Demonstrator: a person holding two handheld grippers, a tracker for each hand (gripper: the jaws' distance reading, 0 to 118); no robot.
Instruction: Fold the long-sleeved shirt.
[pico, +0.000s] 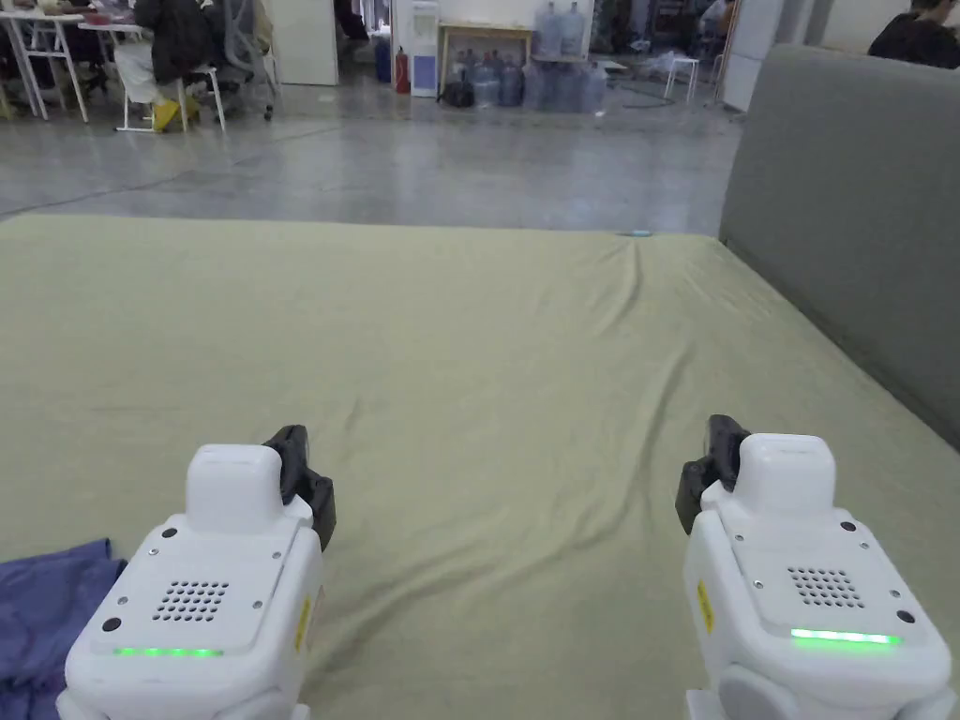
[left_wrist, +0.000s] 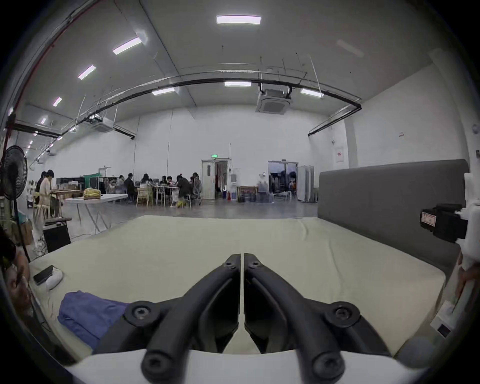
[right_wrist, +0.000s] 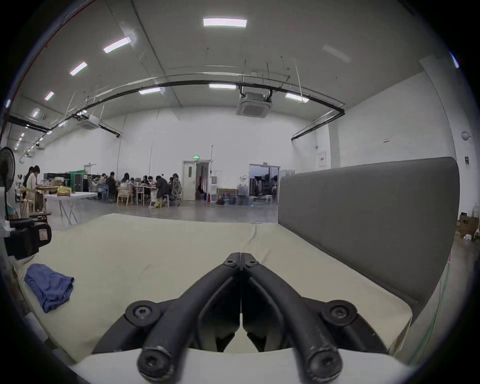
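A blue shirt (pico: 42, 609) lies bunched at the near left corner of the pale green bed sheet (pico: 487, 356); it also appears as the blue shirt (left_wrist: 85, 317) and the blue shirt (right_wrist: 49, 285). My left gripper (pico: 300, 469) hovers above the sheet just right of the shirt, jaws together with nothing between them, as the left gripper (left_wrist: 242, 257) shows. My right gripper (pico: 712, 459) hangs level with it farther right, also shut and empty, seen as the right gripper (right_wrist: 241, 256).
A grey padded headboard (pico: 844, 234) rises along the bed's right side. A dark phone (left_wrist: 42, 274) and a white object (left_wrist: 54, 280) rest on the far left of the sheet. Beyond the bed are concrete floor, tables and seated people.
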